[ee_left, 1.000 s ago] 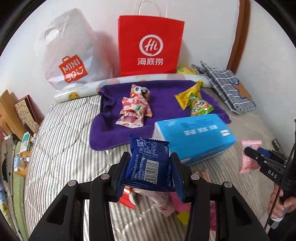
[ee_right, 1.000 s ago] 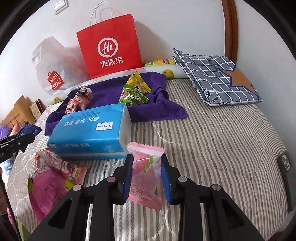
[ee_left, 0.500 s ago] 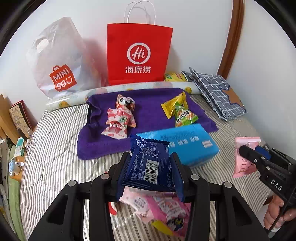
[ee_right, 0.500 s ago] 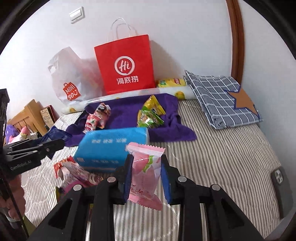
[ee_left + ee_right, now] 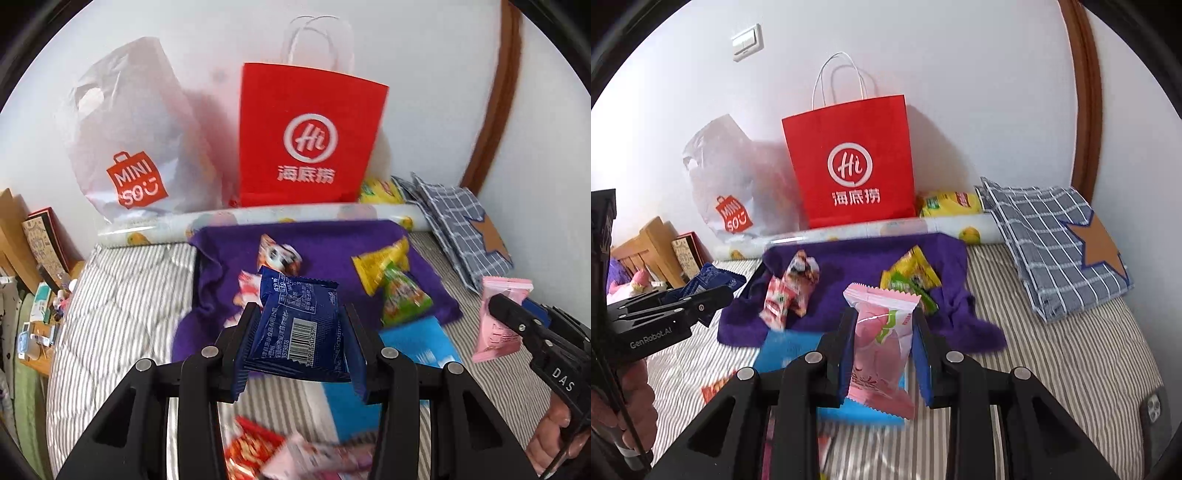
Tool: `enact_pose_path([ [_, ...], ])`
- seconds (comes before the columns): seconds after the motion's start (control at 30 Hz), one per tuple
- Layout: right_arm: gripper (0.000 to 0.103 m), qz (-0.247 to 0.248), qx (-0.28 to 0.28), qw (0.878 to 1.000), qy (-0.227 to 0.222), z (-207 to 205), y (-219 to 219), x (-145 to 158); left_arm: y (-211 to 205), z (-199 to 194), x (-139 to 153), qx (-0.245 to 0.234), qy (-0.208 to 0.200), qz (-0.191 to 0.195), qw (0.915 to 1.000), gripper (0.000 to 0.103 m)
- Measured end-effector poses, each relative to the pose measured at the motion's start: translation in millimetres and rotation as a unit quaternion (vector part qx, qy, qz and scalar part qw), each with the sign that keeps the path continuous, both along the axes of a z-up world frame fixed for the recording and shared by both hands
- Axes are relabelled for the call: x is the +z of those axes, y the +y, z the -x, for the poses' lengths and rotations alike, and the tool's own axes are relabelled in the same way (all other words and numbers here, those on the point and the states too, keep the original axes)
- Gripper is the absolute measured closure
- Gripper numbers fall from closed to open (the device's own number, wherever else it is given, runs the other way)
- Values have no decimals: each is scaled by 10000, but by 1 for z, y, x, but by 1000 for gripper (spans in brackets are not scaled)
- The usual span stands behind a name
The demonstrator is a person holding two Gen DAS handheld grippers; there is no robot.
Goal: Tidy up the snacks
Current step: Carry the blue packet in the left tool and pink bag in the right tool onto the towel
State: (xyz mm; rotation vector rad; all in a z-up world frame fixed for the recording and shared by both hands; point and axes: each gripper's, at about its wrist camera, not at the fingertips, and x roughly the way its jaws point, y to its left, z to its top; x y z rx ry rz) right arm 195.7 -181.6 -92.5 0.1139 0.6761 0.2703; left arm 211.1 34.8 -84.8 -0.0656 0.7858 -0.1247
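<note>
My left gripper (image 5: 297,347) is shut on a dark blue snack packet (image 5: 299,325) and holds it in the air over the near edge of the purple towel (image 5: 229,251). My right gripper (image 5: 882,354) is shut on a pink snack packet (image 5: 881,343), held above the blue tissue pack (image 5: 786,350). On the towel lie red-and-white snacks (image 5: 783,299) at the left and yellow and green snacks (image 5: 912,280) at the right. The pink packet also shows in the left wrist view (image 5: 496,317).
A red paper bag (image 5: 853,170) and a white Miniso plastic bag (image 5: 735,184) stand against the wall behind the towel. A checked pillow (image 5: 1056,236) lies at the right. More snack packets (image 5: 295,454) lie on the striped bed below the grippers. Shelves (image 5: 26,258) stand left.
Both grippers have risen and moved forward toward the purple towel, each still holding its packet. The tissue pack and loose snacks have dropped lower in both views.
</note>
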Motion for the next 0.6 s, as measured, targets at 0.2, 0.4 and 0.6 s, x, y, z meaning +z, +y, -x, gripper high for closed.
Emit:
enact_pose_path([
  [0.2, 76, -205, 53, 9997, 71, -41, 5, -7, 17, -31, -5, 256, -37, 69, 9996, 59],
  [0.4, 76, -423, 101, 9988, 230, -84, 13, -18, 29, -61, -10, 382, -53, 181, 9991, 59],
  [0.6, 76, -445, 189, 9980, 405, -105, 17, -39, 28, -73, -32, 419, 46, 160, 9990, 59],
])
